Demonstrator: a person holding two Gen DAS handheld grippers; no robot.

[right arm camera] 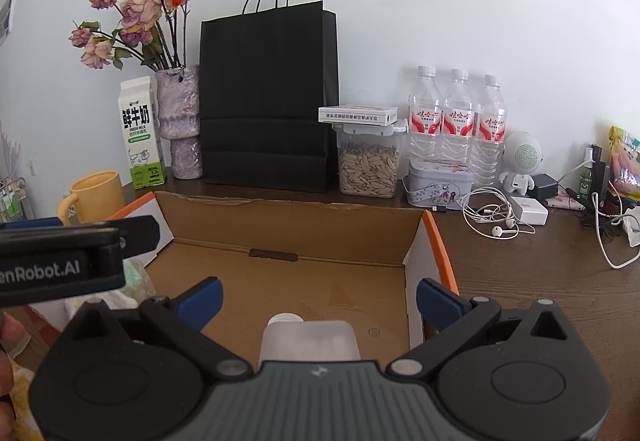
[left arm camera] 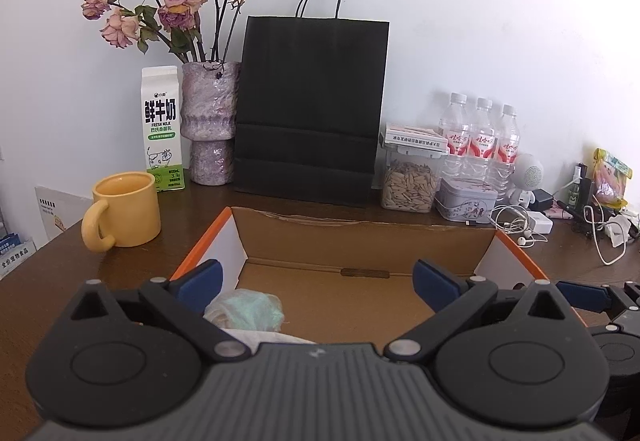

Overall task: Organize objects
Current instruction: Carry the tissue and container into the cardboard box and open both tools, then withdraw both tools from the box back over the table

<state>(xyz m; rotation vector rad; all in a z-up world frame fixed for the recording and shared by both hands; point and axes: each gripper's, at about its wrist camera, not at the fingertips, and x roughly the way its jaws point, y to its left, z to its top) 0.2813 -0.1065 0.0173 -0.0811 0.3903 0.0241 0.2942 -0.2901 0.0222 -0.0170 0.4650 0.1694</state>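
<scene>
An open cardboard box (left arm camera: 360,237) with orange-edged flaps sits on the dark wooden table; it also shows in the right wrist view (right arm camera: 288,229). My left gripper (left arm camera: 318,283) is open above the box's near left part, over a pale green and white crumpled bundle (left arm camera: 244,307) lying inside. My right gripper (right arm camera: 318,297) is open above the box's near right part, over a translucent white bottle (right arm camera: 308,337) lying on the box floor. The left gripper's body (right arm camera: 60,261) shows at the left of the right wrist view.
Behind the box stand a yellow mug (left arm camera: 124,209), a milk carton (left arm camera: 162,129), a vase of dried roses (left arm camera: 208,121), a black paper bag (left arm camera: 312,113), a jar of seeds (left arm camera: 408,185), a tin (left arm camera: 466,199) and three water bottles (left arm camera: 482,141). Earphones and cables (right arm camera: 496,219) lie at right.
</scene>
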